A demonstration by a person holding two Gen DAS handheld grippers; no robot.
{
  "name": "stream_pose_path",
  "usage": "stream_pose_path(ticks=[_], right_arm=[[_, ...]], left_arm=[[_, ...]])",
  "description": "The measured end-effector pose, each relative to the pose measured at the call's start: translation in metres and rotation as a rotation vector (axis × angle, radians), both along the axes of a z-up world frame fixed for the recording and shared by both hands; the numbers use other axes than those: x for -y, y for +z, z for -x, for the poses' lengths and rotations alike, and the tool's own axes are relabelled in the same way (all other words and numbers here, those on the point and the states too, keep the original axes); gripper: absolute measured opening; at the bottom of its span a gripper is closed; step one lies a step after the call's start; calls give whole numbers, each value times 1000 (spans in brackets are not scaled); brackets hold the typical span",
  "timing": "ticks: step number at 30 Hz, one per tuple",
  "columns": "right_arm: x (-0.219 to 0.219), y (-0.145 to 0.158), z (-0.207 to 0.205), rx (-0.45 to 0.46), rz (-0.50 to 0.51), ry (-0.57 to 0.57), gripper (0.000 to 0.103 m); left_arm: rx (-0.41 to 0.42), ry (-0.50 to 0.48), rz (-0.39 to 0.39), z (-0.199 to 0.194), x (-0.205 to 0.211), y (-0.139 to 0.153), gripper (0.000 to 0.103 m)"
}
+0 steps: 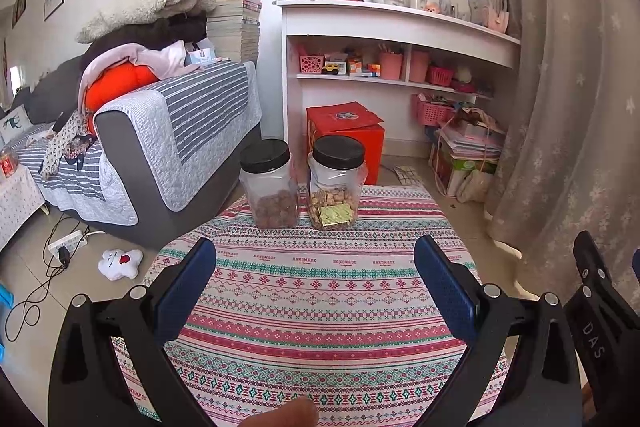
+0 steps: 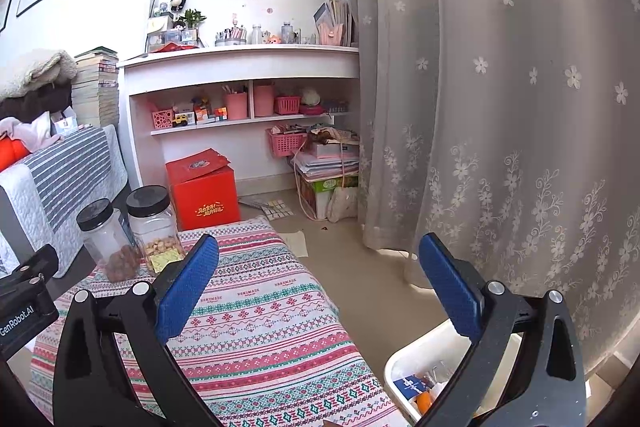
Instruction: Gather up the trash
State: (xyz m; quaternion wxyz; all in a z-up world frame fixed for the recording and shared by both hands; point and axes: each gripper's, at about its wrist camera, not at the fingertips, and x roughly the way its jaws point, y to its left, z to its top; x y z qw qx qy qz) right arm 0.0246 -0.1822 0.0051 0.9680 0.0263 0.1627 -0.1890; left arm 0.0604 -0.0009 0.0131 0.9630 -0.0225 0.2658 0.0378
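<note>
My left gripper (image 1: 316, 267) stands open over a table with a patterned cloth (image 1: 320, 307), nothing between its blue pads. The right gripper (image 2: 320, 267) is open too, hanging over the table's right edge and the floor. A white trash bin (image 2: 416, 359) stands on the floor at the lower right, under the right finger, with a blue wrapper (image 2: 408, 385) and an orange scrap inside. At the table's far edge stand two clear jars with black lids: one (image 1: 270, 183) holds brown snacks, the other (image 1: 336, 181) holds biscuits and a gold packet. No loose trash shows on the cloth.
A grey sofa with striped covers (image 1: 180, 131) flanks the table on the left. A red box (image 1: 348, 135) and white shelves (image 1: 400, 39) stand behind. A curtain (image 2: 500, 107) hangs at the right. A power strip with cables (image 1: 66, 245) and a white plush (image 1: 120, 263) lie on the floor.
</note>
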Motion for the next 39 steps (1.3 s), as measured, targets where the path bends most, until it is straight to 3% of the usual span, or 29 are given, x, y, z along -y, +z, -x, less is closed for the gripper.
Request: stream_pose_path(ticks=[39], right_arm=[[4, -5, -2, -15, 0, 13, 96]], left_arm=[[-10, 7, -7, -1, -2, -6, 96]])
